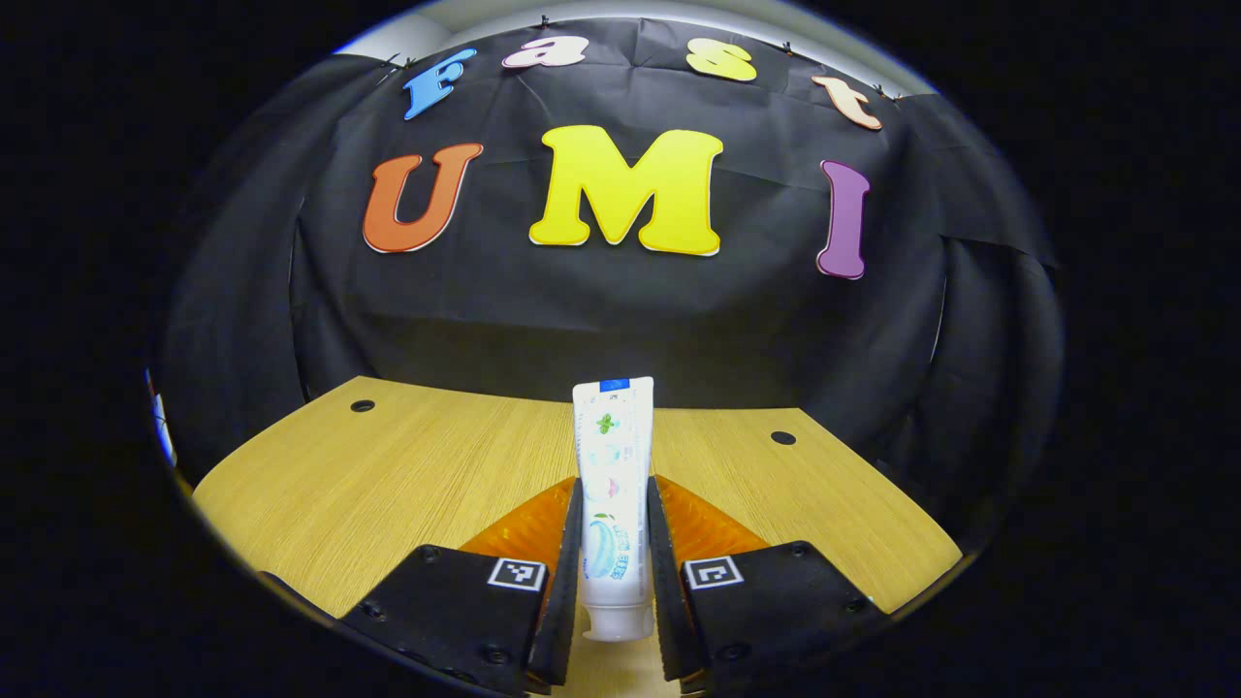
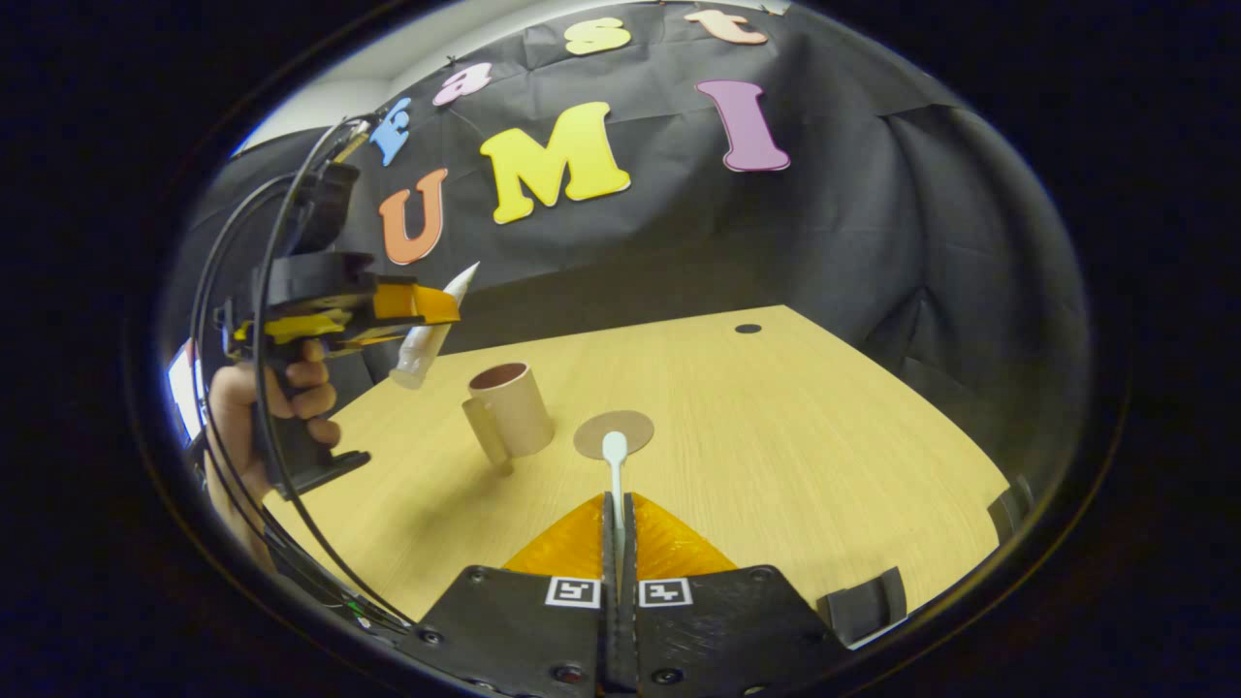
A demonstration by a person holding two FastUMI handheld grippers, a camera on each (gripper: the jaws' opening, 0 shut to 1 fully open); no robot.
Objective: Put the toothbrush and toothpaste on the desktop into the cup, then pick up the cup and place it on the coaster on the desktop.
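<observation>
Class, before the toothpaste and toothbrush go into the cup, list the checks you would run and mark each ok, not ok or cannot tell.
1. Left gripper clamps the white toothpaste tube: ok.
2. Right gripper clamps the white toothbrush: ok.
3. Tan handled cup stands upright, mouth open: ok.
4. Tube held directly over the cup: not ok, it is off to one side.
5. Round brown coaster is bare: ok.
6. Cup deep enough for both: cannot tell.

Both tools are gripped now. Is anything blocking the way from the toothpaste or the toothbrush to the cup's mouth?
Nothing visible does. The cup stands upright and open; the toothpaste in the left gripper hangs up and left of it, the toothbrush in the right gripper to its right.
</observation>
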